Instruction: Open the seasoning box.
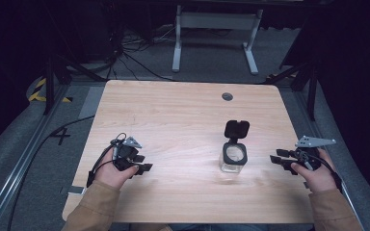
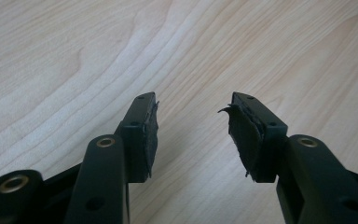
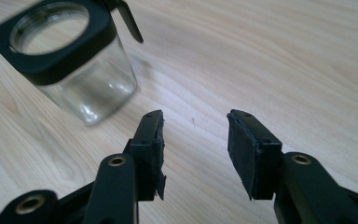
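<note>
A small square clear glass jar [image 1: 233,160] with a black collar stands on the wooden table [image 1: 173,110], right of centre. Its black flip lid [image 1: 236,129] is hinged open and stands up behind the mouth. The jar [image 3: 70,65] looks empty in the right gripper view, up and to the left of the jaws. My right gripper [image 1: 275,157] hovers just right of the jar, jaws apart with nothing between them [image 3: 193,149]. My left gripper [image 1: 143,163] is low over bare wood at the table's left, also open and empty [image 2: 193,135].
A round grey grommet [image 1: 227,96] sits in the table's far edge area. Beyond the table stand white desk legs [image 1: 177,38] and floor cables [image 1: 125,48]. A dark stand [image 1: 50,77] and metal rails flank the table.
</note>
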Tool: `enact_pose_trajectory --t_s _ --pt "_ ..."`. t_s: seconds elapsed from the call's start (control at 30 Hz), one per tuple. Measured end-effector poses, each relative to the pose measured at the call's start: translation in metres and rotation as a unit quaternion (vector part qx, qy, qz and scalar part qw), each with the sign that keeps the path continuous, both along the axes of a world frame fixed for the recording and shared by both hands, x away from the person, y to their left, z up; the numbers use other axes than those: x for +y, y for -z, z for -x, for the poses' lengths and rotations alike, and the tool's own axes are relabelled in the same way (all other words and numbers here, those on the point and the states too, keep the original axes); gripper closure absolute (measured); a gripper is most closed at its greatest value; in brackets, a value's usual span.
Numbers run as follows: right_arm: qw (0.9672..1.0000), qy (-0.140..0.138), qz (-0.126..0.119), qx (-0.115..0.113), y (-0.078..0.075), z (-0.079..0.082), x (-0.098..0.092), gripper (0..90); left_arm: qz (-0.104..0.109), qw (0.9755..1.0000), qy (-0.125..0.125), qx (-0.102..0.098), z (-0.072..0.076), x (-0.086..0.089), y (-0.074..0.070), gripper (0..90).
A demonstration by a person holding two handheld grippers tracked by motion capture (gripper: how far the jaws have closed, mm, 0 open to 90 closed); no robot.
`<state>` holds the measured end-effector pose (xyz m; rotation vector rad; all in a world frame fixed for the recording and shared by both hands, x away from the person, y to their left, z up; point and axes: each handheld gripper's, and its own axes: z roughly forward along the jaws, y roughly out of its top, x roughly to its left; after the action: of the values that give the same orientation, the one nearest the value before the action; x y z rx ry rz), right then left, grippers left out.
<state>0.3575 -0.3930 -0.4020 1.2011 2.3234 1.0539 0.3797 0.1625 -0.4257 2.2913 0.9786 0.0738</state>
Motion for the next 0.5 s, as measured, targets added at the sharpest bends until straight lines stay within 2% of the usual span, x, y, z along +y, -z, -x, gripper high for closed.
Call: enact_pose_trajectory --t_s 0.07,0.23,0.3,0.37,0.5 --pt "1.0 0.002 0.007 0.001 0.005 -0.001 0.0 55.6 -0.007 0.9999 0.0 0.011 -0.002 0.001 0.004 51.5" --pt "0.9998 0.01 0.012 0.015 0.02 -0.003 -0.002 53.9 -0.021 0.9995 -0.006 0.023 -0.008 0.004 0.016 51.8" --pt "0.9996 0.012 0.018 0.016 0.025 -0.003 -0.002 52.3 -0.029 0.9993 -0.01 0.019 -0.011 0.006 0.02 51.4" --pt "0.9995 0.015 0.025 0.013 0.031 -0.004 -0.001 50.5 -0.022 0.9993 -0.021 0.019 -0.013 0.006 0.025 50.3" --pt "0.9994 0.022 0.023 0.011 0.041 -0.004 0.002 49.3 -0.021 0.9995 -0.022 0.0 -0.014 0.001 0.028 47.6"
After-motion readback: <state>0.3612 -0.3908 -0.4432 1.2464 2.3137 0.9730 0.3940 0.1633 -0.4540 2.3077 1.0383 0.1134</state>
